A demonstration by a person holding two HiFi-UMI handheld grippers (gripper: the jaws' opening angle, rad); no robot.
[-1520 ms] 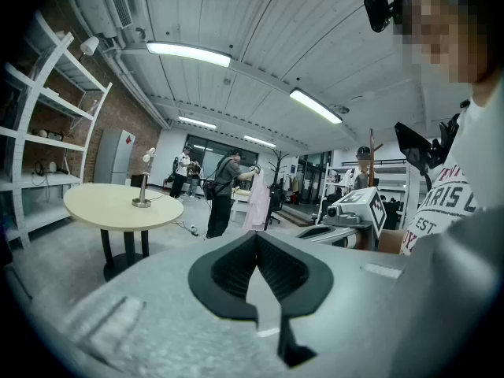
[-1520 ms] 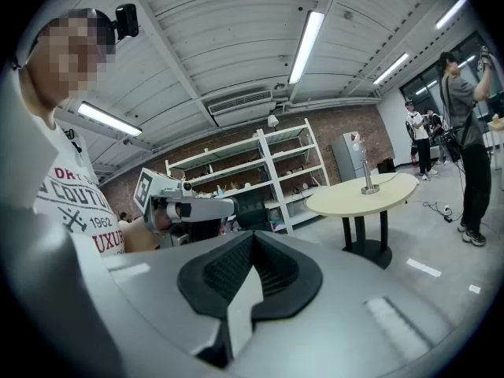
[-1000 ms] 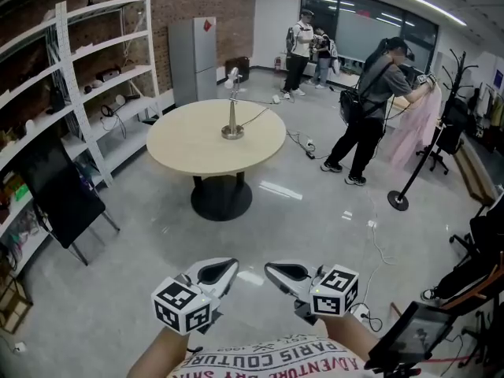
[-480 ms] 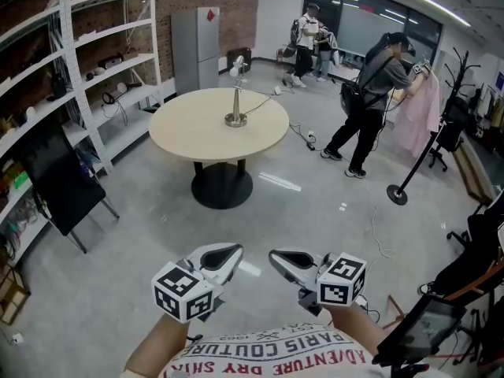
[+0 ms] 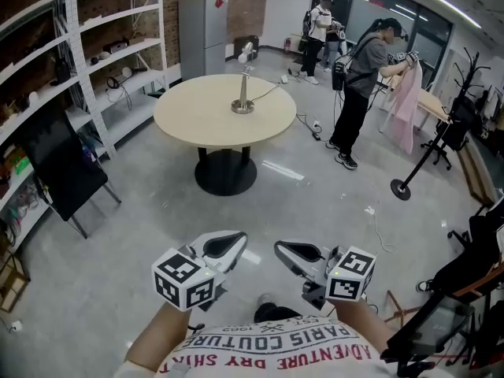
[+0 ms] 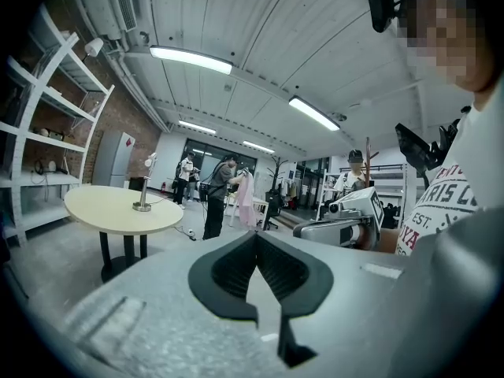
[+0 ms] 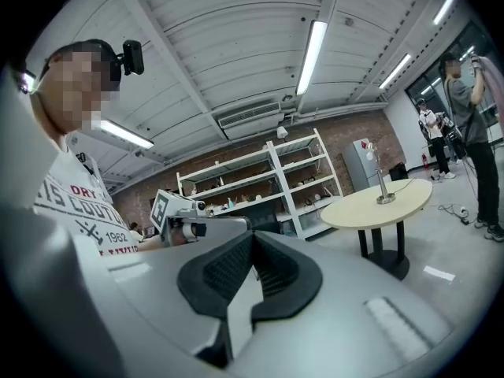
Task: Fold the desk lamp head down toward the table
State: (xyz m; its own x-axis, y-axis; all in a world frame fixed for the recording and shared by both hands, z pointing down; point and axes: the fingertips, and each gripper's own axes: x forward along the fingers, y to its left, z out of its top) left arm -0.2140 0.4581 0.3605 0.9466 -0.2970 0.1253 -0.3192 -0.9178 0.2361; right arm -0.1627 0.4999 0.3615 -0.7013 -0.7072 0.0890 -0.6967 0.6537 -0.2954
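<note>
The desk lamp (image 5: 243, 81) stands upright on a round beige table (image 5: 197, 120) across the room, with its head raised at the top of a thin metal stem. The lamp also shows small in the left gripper view (image 6: 142, 189) and in the right gripper view (image 7: 383, 182). Both grippers are held low in front of my chest, far from the table. My left gripper (image 5: 226, 244) is shut and empty. My right gripper (image 5: 290, 252) is also shut with nothing in it. Both point roughly level toward the table.
White shelving (image 5: 87, 61) and a black board (image 5: 59, 176) line the left wall. A grey fridge (image 5: 203, 24) stands behind the table. Several people (image 5: 358, 85) stand at the back right by a coat stand (image 5: 429, 144). Cables (image 5: 378, 235) lie on the grey floor.
The table and lamp have shifted slightly right and nearer in the head view. The person by the coat stand has stepped further off. Both grippers stay shut in the same spot.
</note>
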